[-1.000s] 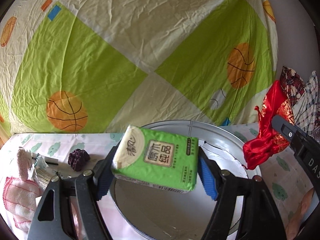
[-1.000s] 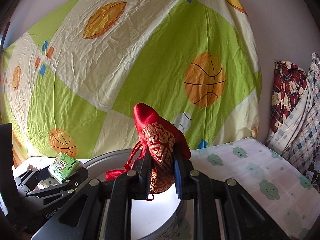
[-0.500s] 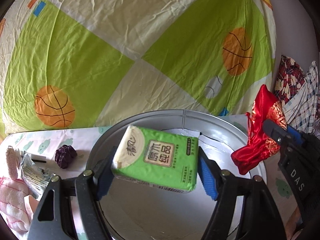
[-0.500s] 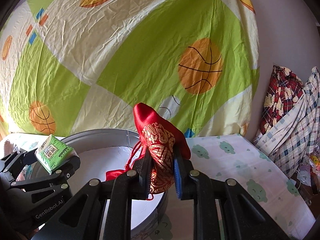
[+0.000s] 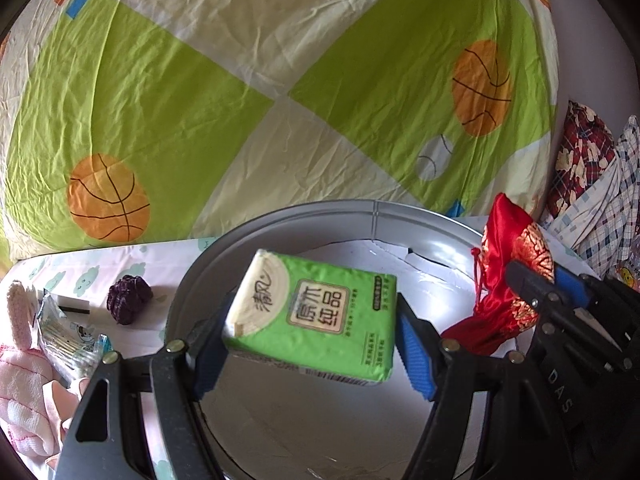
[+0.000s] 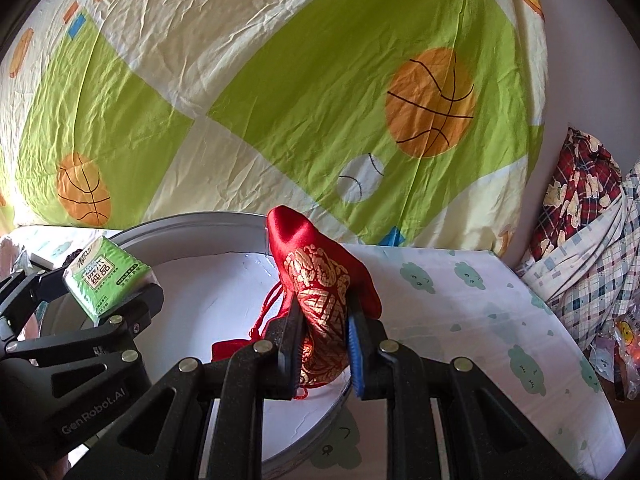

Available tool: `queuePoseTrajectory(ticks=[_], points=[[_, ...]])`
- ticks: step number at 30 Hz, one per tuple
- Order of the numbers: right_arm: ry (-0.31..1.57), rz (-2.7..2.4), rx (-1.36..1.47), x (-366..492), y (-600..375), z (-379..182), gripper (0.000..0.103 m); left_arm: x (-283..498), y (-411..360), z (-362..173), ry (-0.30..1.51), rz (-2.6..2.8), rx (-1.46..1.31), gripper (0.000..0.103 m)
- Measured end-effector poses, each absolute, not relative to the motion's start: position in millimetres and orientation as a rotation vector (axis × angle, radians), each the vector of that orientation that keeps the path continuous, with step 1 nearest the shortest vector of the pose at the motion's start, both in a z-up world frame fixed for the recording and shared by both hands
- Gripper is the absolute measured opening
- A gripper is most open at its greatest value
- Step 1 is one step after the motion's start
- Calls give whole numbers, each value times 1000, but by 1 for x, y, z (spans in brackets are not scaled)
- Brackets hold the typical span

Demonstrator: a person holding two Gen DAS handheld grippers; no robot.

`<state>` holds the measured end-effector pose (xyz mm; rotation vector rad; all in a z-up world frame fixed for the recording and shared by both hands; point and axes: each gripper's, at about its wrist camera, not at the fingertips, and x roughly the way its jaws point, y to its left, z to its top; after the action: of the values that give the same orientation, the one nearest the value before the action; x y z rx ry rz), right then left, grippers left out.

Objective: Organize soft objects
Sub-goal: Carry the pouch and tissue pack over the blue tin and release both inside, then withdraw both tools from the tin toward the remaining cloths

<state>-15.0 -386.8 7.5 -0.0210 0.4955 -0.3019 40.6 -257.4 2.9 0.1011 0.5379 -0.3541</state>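
Green tissue pack, glossy and boxy, pinched in left gripper over round grey basin. Red satin pouch, gold-patterned, clamped by right gripper at basin's rim.

Bright daylight floods both views, strongest at the far left where the hanging sheet washes out. The round tub throws white glare off its inner wall. Fisheye bends everything and blackens the corners. The tissue pack looks slightly soft.
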Motion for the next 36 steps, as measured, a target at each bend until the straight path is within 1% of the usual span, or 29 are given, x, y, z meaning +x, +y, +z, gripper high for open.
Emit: queuePoseTrajectory(ticks=[1, 2, 3, 4, 5, 6, 7, 8, 9, 10, 11, 14, 20, 26, 32, 36], points=[[502, -297, -16, -14, -387, 7, 21, 40, -258, 3, 537, -352, 103, 74], [506, -293, -6, -14, -387, 6, 26, 40, -258, 3, 534, -348, 105, 75], [506, -289, 8, -14, -388, 6, 37, 39, -257, 3, 530, -342, 107, 77], [499, -284, 21, -16, -389, 7, 44, 38, -257, 4, 520, -333, 107, 79], [483, -291, 31, -18, -390, 10, 53, 36, -255, 5, 507, -323, 109, 86], [458, -305, 41, -21, -391, 13, 57, 34, -254, 6, 494, -311, 111, 98], [429, -317, 58, -25, -394, 17, 59, 33, -252, 9, 480, -300, 108, 103], [398, -326, 84, -30, -398, 22, 65, 32, -248, 12, 463, -288, 97, 103], [360, -330, 124, -36, -403, 27, 81, 30, -245, 15, 444, -286, 84, 103], [313, -339, 170, -43, -409, 31, 88, 28, -242, 19, 433, -293, 73, 103], [260, -348, 212, -51, -414, 34, 91, 27, -240, 22, 426, -304, 66, 103], [165, -355, 277, -64, -421, 40, 91, 23, -234, 26, 418, -310, 65, 103], [96, -416, 207, -69, -409, 42, 91, 20, -214, 22, 422, -272, 79, 103], [1, -487, 177, -84, -395, 38, 91, 13, -189, 18, 381, -209, 119, 103], [19, -493, 175, -90, -380, 35, 91, 9, -160, 13, 386, -194, 114, 103], [-26, -535, 159, -102, -368, 36, 91, 9, -144, 9, 399, -189, 108, 103]])
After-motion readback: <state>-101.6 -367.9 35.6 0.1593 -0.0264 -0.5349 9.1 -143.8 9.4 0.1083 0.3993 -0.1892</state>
